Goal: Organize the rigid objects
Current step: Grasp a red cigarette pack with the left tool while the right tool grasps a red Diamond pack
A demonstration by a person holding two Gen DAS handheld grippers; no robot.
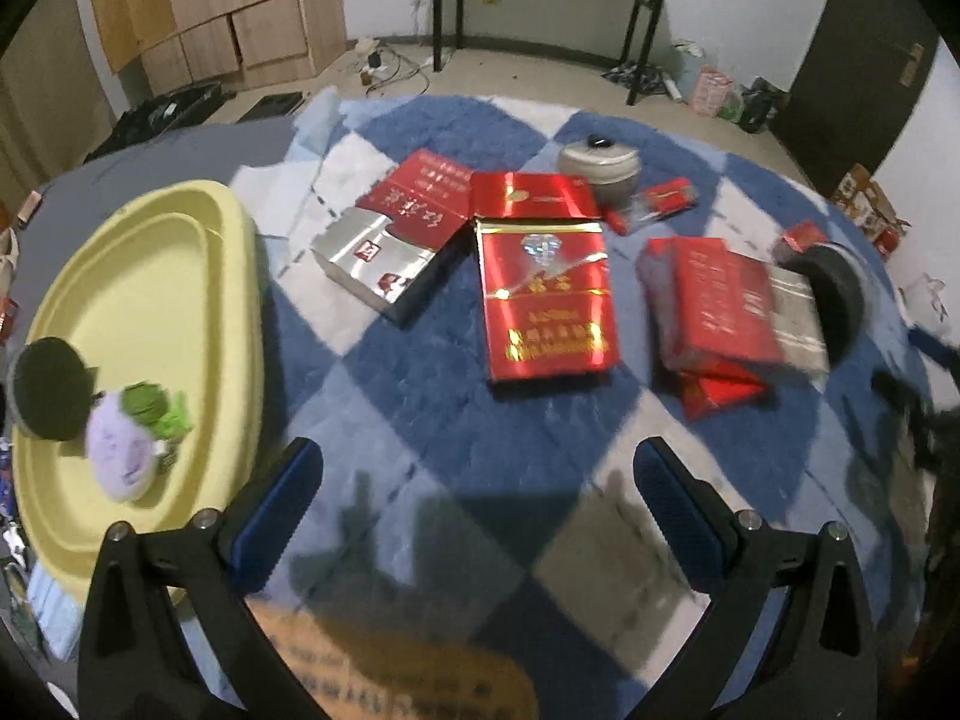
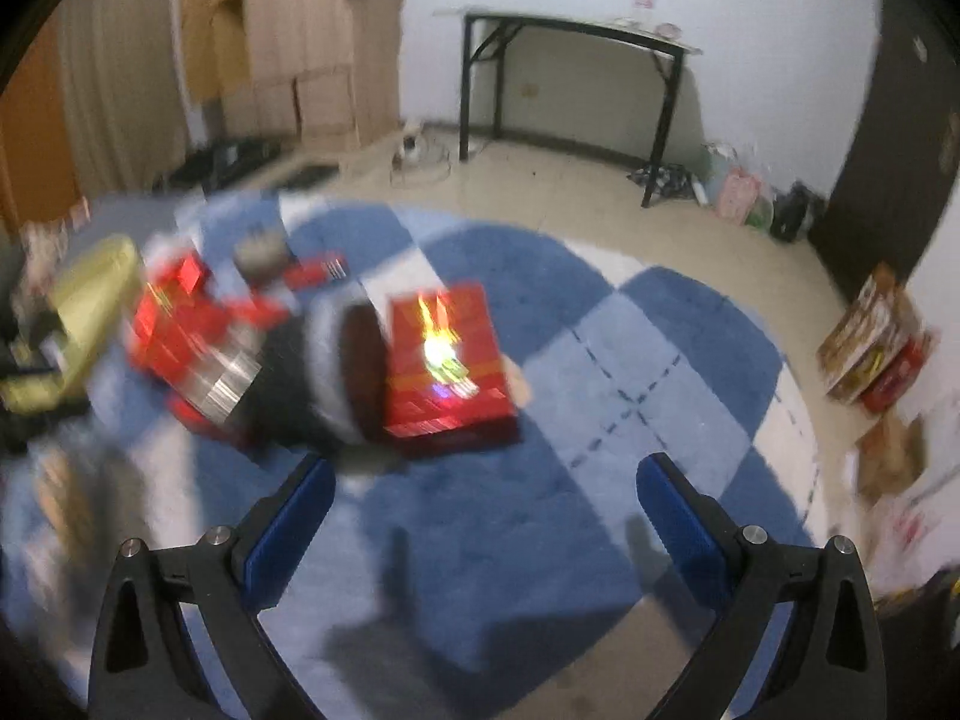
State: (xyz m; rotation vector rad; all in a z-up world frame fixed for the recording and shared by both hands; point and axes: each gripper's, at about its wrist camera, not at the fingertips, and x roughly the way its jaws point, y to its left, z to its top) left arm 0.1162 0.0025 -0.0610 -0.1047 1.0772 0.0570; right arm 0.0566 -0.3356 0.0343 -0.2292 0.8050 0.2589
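Several red boxes lie on a blue and white checked rug [image 1: 420, 420]. A large red box [image 1: 543, 294] sits in the middle, a silver and red box [image 1: 378, 264] to its left, and a stack of red boxes [image 1: 714, 312] to its right beside a dark round object [image 1: 834, 300]. My left gripper [image 1: 480, 504] hangs open above the rug, short of the large box, holding nothing. The right wrist view is blurred: a red box [image 2: 447, 360] lies ahead of my open right gripper [image 2: 483, 516], with a dark round object [image 2: 354, 372] at its left.
A yellow tray [image 1: 150, 300] at the left holds a purple plush toy [image 1: 120, 456] and a dark round item [image 1: 48, 387]. A grey lidded pot [image 1: 600, 165] stands behind the boxes. A black table [image 2: 576, 60], wooden cabinets [image 1: 210, 12] and floor clutter line the far wall.
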